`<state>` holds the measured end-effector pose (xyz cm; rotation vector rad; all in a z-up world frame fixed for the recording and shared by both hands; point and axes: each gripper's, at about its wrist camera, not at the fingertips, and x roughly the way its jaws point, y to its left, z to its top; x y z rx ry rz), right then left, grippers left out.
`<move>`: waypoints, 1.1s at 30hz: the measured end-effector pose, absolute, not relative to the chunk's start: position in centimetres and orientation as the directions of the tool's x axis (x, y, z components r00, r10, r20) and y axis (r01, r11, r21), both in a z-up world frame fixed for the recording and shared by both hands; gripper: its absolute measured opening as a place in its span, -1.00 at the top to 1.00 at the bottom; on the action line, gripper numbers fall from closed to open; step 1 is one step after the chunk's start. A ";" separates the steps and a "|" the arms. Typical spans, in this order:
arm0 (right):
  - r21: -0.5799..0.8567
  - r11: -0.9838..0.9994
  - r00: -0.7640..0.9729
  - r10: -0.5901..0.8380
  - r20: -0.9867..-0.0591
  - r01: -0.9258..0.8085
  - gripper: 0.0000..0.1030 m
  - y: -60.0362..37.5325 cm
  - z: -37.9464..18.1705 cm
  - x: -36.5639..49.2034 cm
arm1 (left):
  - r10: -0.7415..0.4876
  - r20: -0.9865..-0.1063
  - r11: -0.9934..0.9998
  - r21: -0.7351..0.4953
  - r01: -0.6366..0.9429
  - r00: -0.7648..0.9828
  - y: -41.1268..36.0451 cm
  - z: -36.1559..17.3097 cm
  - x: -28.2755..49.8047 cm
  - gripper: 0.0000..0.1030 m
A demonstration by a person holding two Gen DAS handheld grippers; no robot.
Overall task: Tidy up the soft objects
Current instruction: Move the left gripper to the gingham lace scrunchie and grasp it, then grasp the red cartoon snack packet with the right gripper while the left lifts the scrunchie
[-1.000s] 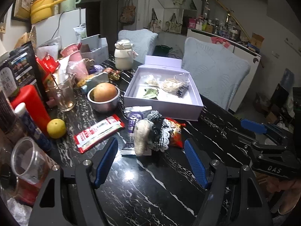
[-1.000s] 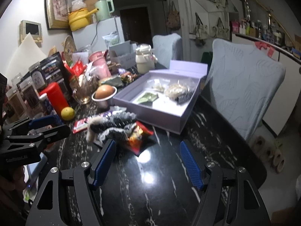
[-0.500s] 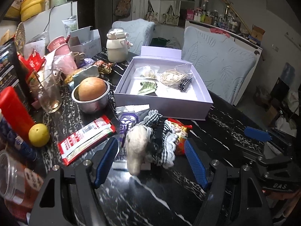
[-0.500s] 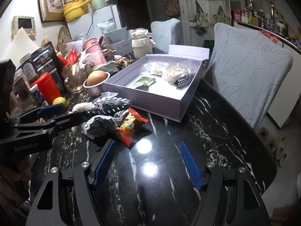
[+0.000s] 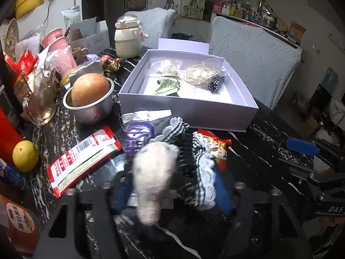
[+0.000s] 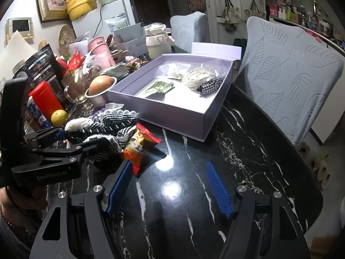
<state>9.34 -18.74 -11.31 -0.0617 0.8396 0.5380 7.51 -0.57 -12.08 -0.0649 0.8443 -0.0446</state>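
A bundle of soft things, a white fluffy piece (image 5: 154,172) and a black-and-white checked lace-edged hair clip (image 5: 194,164), lies on the black marble table (image 6: 248,151). My left gripper (image 5: 172,192) has its blue fingers on both sides of the bundle, still apart; the picture is blurred there. From the right wrist view the left gripper (image 6: 71,142) sits around the bundle (image 6: 107,129). My right gripper (image 6: 168,187) is open and empty above bare table. An open lilac box (image 5: 189,110) holds a checked scrunchie (image 5: 215,83), a coiled cord (image 5: 199,75) and green paper (image 5: 168,85).
A red-orange snack packet (image 5: 215,149) lies under the bundle's right side, a red sachet (image 5: 84,157) and a purple packet (image 5: 138,136) to its left. A steel bowl with a round fruit (image 5: 90,99), a lemon (image 5: 24,155), a glass mug (image 5: 41,101) and jars crowd the left. Two padded chairs (image 6: 291,75) stand behind.
My left gripper has moved forward and down so its fingers now sit around the soft bundle. My right gripper has shifted slightly forward and stays open.
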 end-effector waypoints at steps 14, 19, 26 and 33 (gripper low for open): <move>0.171 0.852 0.516 0.446 -0.731 -0.494 -0.38 -18.3 -11.7 8.8 | -0.066 -0.725 0.995 -0.097 -0.007 0.686 0.0 -9.9 1.8 0.09; 0.170 0.836 0.490 0.457 -0.742 -0.521 -0.38 -17.1 -12.2 8.4 | -0.030 -0.731 0.995 -0.088 -0.051 0.682 0.8 -9.8 -0.7 0.09; 0.165 0.818 0.461 0.464 -0.756 -0.552 -0.38 -14.8 -12.8 8.9 | 0.015 -0.749 0.988 -0.089 -0.123 0.663 2.4 -11.3 -1.8 0.09; 0.148 0.810 0.449 0.455 -0.769 -0.567 -0.38 -12.4 -13.7 10.4 | -0.045 -0.770 0.983 -0.147 -0.109 0.637 3.5 -12.8 -0.8 0.01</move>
